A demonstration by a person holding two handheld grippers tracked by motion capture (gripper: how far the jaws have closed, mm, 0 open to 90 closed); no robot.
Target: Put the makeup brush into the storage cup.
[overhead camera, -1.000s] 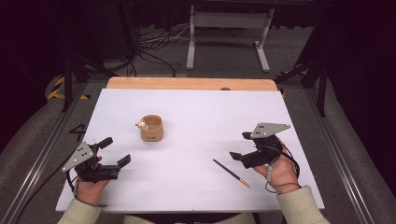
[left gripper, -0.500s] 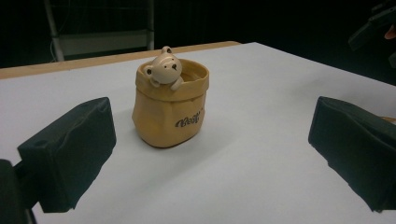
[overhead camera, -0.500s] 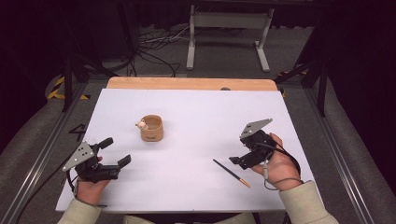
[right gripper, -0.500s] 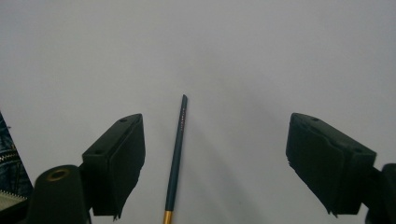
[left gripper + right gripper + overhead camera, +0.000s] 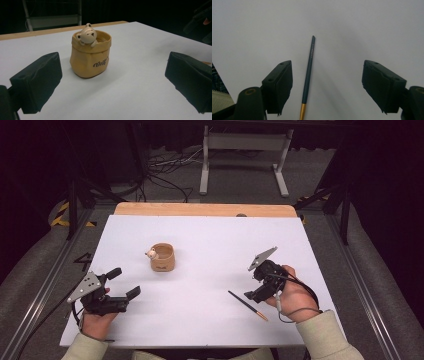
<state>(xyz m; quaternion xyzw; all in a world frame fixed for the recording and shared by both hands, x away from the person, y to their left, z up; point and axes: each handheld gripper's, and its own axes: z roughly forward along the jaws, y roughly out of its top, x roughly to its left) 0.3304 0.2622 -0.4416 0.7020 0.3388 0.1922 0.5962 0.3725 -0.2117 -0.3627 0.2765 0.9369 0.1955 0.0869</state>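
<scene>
Right gripper (image 5: 254,296): tilted down over the pencil (image 5: 248,305), jaws apart on either side of the dark shaft and lately narrowing, pads not yet touching it. In the right gripper view the pencil (image 5: 309,70) lies between the two pads (image 5: 280,83), nearer the left one, its gold end toward the gripper's body. Judged purpose of this pose: to straddle the shaft crosswise so that a further squeeze pinches it at mid-length.

Pencil: flat on the white sheet (image 5: 210,250), well to the right of the pot and nearer the person, pointing slantwise, free of any other thing. Lying low and thin, it likely calls for the pads to come right down to the sheet.

Pot (image 5: 162,257): tan, sack-shaped, upright, mouth open, a small bear figure (image 5: 87,35) peering over its rim; the likely holder for the pencil.

Left gripper (image 5: 124,283): left of the pot and nearer the person, jaws wide apart, nothing between them, aimed at the pot (image 5: 90,55); judged to wait in reserve, perhaps to steady the pot.
</scene>
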